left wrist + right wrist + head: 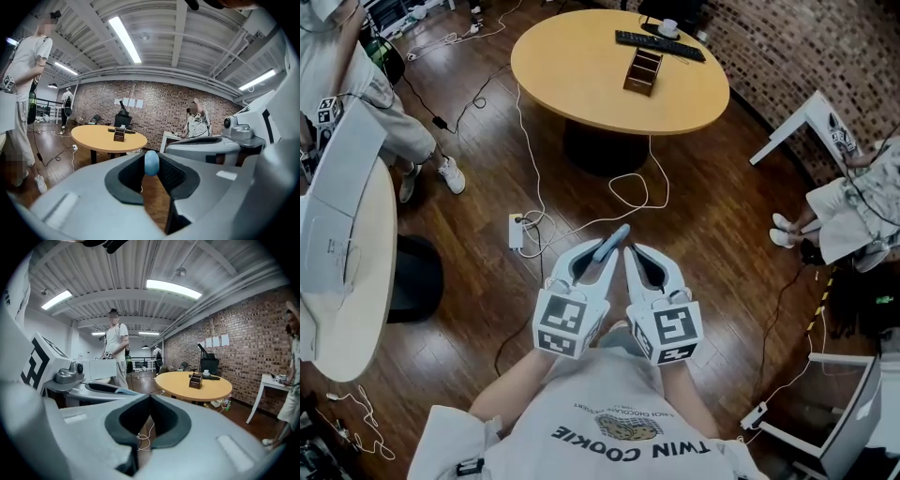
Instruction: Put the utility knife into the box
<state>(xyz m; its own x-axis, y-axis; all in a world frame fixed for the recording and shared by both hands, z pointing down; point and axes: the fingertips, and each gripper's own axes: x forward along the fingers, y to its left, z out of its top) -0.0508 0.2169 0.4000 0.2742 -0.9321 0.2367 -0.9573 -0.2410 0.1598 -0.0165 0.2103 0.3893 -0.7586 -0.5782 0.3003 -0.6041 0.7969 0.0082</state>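
low in the head view, close to the person's chest, both grippers are hovering side by side over the dark wooden floor, tips pointing away from the body and nearly touching each other. the left gripper is clamping the utility knife; its blue-grey end is sticking out just past the jaw tips, and in the left gripper view that rounded blue end is sitting squeezed between the dark pads. the right gripper is pinching nothing: in the right gripper view its jaws are meeting at the tips, with only floor and a loop of white cable showing through the gap behind them.

the box, a small brown wooden one with open compartments, is standing on the round yellow table, well apart from the grippers and straight ahead of them. a black keyboard is lying just behind the box, and a white cup is sitting beyond the keyboard near the table's far edge. the white cable is trailing off the table down to a power strip lying on the floor between the table and the grippers.

one person is standing at the left edge beside a pale table, and another is sitting at the right.
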